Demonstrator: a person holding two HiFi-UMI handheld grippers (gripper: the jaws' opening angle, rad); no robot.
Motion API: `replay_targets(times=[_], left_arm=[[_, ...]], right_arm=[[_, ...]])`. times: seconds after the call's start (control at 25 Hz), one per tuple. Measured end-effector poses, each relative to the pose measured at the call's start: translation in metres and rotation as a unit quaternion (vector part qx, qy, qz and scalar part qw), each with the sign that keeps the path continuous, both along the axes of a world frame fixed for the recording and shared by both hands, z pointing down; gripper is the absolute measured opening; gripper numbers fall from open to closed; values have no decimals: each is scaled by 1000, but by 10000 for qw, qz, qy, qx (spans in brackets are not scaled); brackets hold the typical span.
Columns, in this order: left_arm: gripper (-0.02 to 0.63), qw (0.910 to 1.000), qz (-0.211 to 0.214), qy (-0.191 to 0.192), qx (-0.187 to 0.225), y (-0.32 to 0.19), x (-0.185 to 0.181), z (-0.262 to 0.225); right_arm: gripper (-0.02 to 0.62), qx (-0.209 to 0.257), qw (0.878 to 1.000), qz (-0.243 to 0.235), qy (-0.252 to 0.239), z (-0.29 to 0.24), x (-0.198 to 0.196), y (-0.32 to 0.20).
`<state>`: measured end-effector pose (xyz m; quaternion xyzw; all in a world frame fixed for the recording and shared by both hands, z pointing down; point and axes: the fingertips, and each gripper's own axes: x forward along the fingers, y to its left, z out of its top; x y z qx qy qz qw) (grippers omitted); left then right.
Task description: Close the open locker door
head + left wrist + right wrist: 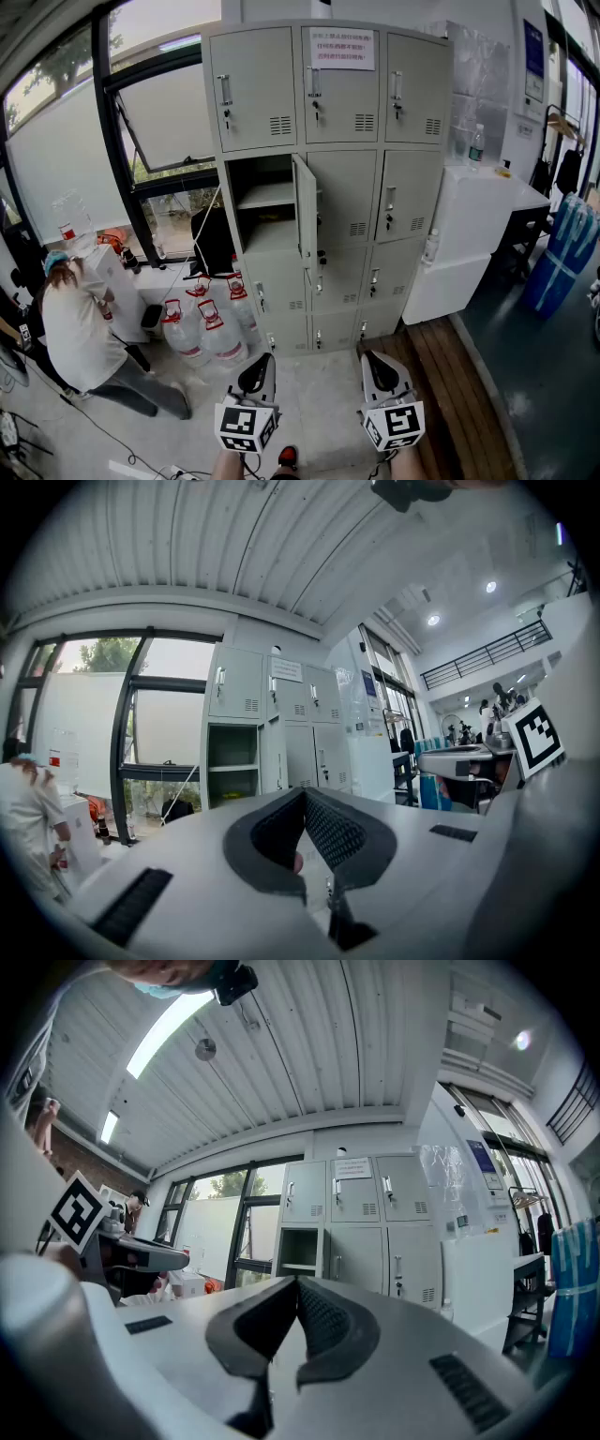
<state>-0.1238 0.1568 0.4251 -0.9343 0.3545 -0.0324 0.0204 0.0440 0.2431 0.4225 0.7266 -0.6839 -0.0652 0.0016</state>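
Down at the bottom edge, closest to us, the left gripper (262, 364) and right gripper (376, 364) are held level, side by side, both aimed forward. Each has its jaws pressed together at the tips, and neither has anything between them. Both come to the job empty.

Ahead stand the lockers (394, 202), a grey bank three columns wide. Every door is flush but one. In the left column, middle row, a compartment (263, 223) gapes open, with a bare shelf (268, 195) across it. Its door (306, 220) hangs from the right side of that opening and swings straight out toward us, so we see it nearly edge-on.

A person (80, 328) crouches off to the left, and jugs (202, 330) sit on the floor below the open compartment.

As for progress, I'd say none yet. The grippers are well apart from the door, with open floor between, and nothing touches it. What's left is the whole job: close in, get a closed gripper against the door's outer face, and push it left until it sits flush.
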Motion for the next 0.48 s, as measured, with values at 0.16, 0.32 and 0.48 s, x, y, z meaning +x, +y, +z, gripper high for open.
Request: replay_targets(times=[0.16,0.32,0.48], left_arm=[[21,10000,2,15,-20,3,1,2],[21,10000,15,19,-45,6,5,3],[21,9999,87,31,-84,15,15,6]], right_arm=[[18,-9,9999,-4,-100,1,1,4],[18,-16,9999,27,-136,2,6,10],[18,-60,9998,89,-150,7,13,18]])
